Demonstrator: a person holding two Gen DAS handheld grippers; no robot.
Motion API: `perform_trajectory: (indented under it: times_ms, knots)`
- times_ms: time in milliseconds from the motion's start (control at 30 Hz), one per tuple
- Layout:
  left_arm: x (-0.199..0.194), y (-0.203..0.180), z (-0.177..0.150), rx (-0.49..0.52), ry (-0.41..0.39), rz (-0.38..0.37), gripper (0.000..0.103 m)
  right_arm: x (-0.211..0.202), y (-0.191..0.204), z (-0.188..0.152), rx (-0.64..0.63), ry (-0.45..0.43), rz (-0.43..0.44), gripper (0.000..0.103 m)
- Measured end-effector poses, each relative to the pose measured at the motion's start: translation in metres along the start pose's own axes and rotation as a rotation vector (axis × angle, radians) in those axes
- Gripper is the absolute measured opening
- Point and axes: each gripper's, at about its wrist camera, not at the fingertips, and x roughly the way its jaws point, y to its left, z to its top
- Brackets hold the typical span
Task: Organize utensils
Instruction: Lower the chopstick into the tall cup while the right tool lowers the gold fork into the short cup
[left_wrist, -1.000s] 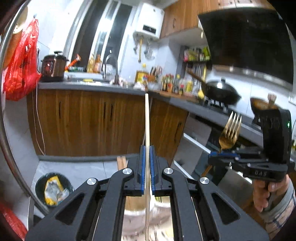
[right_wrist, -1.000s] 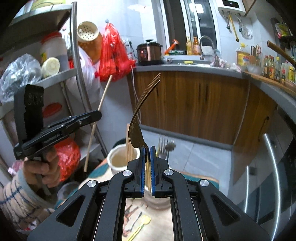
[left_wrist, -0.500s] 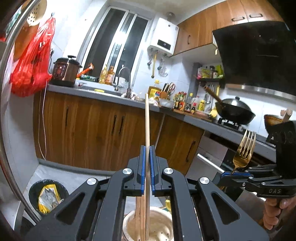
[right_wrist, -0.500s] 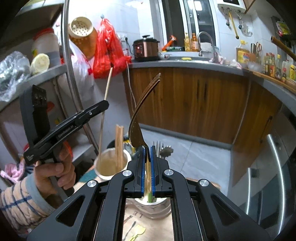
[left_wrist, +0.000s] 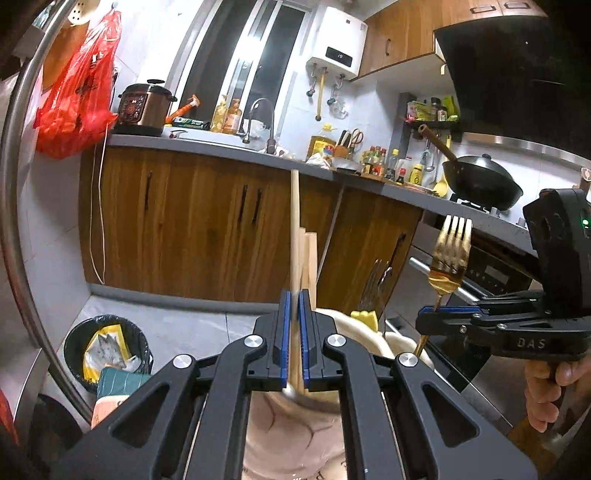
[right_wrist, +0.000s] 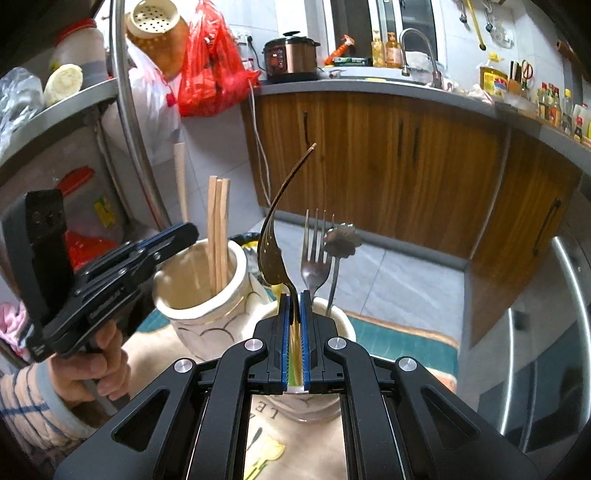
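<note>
My left gripper (left_wrist: 294, 334) clamped on one chopstick (left_wrist: 294, 229), upright, lower end inside the left ceramic holder (right_wrist: 199, 299) beside three more chopsticks (right_wrist: 218, 229); my right gripper (right_wrist: 294, 345) pinched on a gold fork (right_wrist: 275, 236), tines up, handle down in the right holder (right_wrist: 340, 325); steel fork (right_wrist: 316, 254) already standing there.

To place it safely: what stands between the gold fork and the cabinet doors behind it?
In the right wrist view, a steel fork and a flower-ended utensil, both upright in the cup.
</note>
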Motion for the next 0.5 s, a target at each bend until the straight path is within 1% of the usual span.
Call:
perform_trajectory:
  times_ms: [200,367,400,467,500]
  knots:
    - [0.004,-0.009,0.000,0.071,0.036,0.042,0.004,0.011,-0.002,0.001,0.011,-0.003,-0.010,0.006]
    - [0.010,-0.014,0.008,0.098,0.050,0.058,0.004,0.019,-0.007,0.003,0.022,-0.009,-0.043,0.007]
    - [0.011,-0.014,0.009,0.099,0.055,0.057,0.006,0.020,-0.008,0.003,0.028,-0.012,-0.044,0.007]
    - [0.013,-0.014,0.010,0.093,0.071,0.043,0.012,0.022,-0.009,0.003,0.027,-0.019,-0.049,0.007]
    - [0.012,-0.014,0.011,0.089,0.071,0.042,0.023,0.023,-0.009,0.002,0.025,-0.023,-0.050,0.007]
